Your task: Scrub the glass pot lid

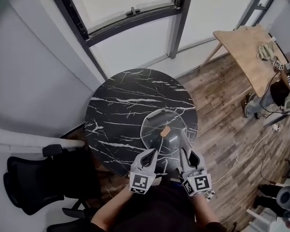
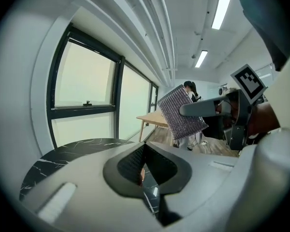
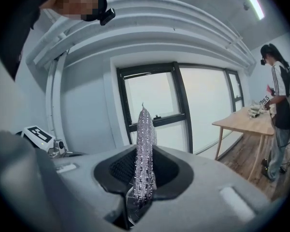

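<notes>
Holding glass lid (image 1: 157, 122) by near rim, left gripper (image 1: 150, 154) looks clamped shut on it; lid sits over near-right part of round marble table (image 1: 121, 105), brown knob (image 1: 165, 131) up. Right gripper (image 1: 186, 151) pinches silver scrub pad (image 3: 144, 149), pad upright, just right of knob. Lid lies straight ahead of both grippers; pad side nearer bare glass, so short leftward sweep across lid likely next

Pale grey, dark-lined jaws form the left hand-held gripper (image 1: 151, 154) at 6 o'clock and the right hand-held gripper (image 1: 184, 146) at 5 o'clock. Each bears a black-and-white marker cube (image 1: 141, 182). The person wears a black top (image 1: 159, 209).
</notes>
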`<state>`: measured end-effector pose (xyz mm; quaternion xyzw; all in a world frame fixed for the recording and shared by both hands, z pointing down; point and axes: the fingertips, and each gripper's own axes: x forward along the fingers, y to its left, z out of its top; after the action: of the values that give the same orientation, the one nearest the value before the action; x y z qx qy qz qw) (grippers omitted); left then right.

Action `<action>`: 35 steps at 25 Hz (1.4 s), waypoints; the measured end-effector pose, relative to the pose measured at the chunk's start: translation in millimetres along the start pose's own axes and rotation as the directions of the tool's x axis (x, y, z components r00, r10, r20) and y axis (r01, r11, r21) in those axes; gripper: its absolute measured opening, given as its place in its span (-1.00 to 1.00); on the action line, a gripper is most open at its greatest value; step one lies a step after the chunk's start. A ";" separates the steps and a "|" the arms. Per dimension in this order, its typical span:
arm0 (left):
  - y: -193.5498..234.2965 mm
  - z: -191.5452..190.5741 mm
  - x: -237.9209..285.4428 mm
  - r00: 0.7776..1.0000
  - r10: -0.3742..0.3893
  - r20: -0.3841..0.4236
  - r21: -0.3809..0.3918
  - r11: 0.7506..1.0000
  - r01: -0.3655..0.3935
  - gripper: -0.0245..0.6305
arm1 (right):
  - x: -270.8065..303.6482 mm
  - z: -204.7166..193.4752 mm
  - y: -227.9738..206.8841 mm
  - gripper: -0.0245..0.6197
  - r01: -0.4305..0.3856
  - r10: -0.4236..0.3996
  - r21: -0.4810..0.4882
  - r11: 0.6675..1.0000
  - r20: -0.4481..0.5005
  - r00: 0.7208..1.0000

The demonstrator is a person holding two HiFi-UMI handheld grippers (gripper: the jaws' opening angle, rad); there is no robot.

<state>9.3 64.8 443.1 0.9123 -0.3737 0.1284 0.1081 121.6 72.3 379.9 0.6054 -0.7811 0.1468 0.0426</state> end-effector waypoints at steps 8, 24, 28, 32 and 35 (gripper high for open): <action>15.4 -65.9 74.1 0.982 0.061 -0.176 -0.056 0.996 -0.072 -0.76 | 46.8 -20.4 -32.9 -0.68 -0.098 0.097 -0.004 0.995 -0.070 0.993; 35.3 -171.1 161.7 0.900 0.004 -0.435 -0.137 0.988 -0.070 -0.69 | 92.2 -148.9 -109.3 -0.68 -0.119 0.054 -0.148 0.982 -0.387 0.921; 30.1 -173.4 161.4 0.893 -0.024 -0.450 -0.100 0.995 -0.023 -0.76 | 98.6 -177.8 -120.2 -0.68 -0.140 0.042 -0.184 0.973 -0.455 0.889; 26.5 -174.2 162.0 0.880 -0.051 -0.473 -0.058 0.998 0.026 -0.77 | 103.5 -211.9 -127.5 -0.68 -0.188 0.030 -0.231 0.955 -0.553 0.833; 26.7 -173.7 161.4 0.882 -0.053 -0.468 -0.061 0.998 0.028 -0.77 | 107.9 -234.5 -126.1 -0.68 -0.236 0.015 -0.282 0.930 -0.613 0.790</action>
<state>74.6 -8.5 660.5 0.8586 -0.3203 0.3332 0.2218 187.9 9.4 652.2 0.4563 -0.7792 0.1948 0.3832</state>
